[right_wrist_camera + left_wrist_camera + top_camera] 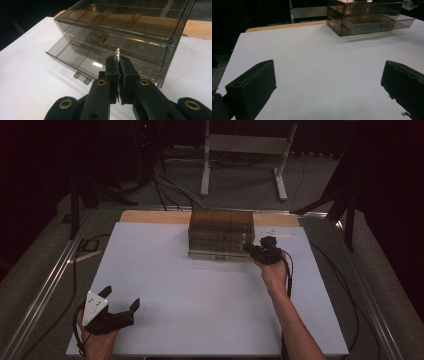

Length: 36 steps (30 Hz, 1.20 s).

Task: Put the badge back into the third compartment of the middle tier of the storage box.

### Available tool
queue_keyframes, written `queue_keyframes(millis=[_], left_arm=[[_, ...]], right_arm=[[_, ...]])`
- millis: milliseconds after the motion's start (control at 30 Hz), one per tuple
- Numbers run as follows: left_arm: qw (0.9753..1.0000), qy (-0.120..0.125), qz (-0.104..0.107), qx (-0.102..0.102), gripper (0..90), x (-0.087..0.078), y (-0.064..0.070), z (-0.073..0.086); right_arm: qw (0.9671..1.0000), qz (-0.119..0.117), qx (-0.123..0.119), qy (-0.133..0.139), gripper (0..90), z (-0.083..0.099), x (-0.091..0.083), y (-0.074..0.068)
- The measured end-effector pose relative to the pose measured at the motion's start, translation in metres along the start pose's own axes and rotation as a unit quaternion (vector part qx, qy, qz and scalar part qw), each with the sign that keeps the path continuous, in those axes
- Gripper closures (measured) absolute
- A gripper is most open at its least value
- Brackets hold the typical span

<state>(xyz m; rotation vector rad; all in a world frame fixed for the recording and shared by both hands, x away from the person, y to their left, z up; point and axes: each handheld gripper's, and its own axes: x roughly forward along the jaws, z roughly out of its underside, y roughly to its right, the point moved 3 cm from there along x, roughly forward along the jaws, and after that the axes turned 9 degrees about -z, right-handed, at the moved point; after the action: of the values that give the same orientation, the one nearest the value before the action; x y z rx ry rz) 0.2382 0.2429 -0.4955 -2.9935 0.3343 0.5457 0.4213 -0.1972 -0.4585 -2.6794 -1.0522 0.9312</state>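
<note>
At the far middle of the white table (165, 285), the right gripper (119, 62) pinches a small shiny piece (117, 53) above the smoked drawer box's (130, 27) open bottom drawer (72, 60); next, probably lowering it inside. Left gripper (121, 306) idles agape, empty.

Small shiny item (117, 53) pinched in right gripper (119, 65): too small to ID. Drawer organiser (120, 30) cut off at top edge.

The drawer box (221, 234) sits on the table (200, 295) at upper centre of the high view. The right gripper (248, 248) is at its lower right corner; the left gripper (121, 301) lies at lower left, well apart.
</note>
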Motion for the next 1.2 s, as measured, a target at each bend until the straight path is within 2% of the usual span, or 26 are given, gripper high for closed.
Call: queue_keyframes(millis=[567,967,1200], left_arm=[[1.0,-0.002,0.003,0.004,0.7,0.001,0.002,0.0],[1.0,-0.001,0.003,0.004,0.8,0.001,0.002,0.0],[1.0,-0.002,0.003,0.004,0.7,0.001,0.002,0.0]], right_arm=[[0.9997,0.001,0.013,-0.022,87.5,0.006,0.014,0.006],[0.9987,0.001,0.018,-0.047,87.3,0.01,0.025,0.007],[0.998,0.003,0.029,-0.055,87.2,0.013,0.031,0.01]])
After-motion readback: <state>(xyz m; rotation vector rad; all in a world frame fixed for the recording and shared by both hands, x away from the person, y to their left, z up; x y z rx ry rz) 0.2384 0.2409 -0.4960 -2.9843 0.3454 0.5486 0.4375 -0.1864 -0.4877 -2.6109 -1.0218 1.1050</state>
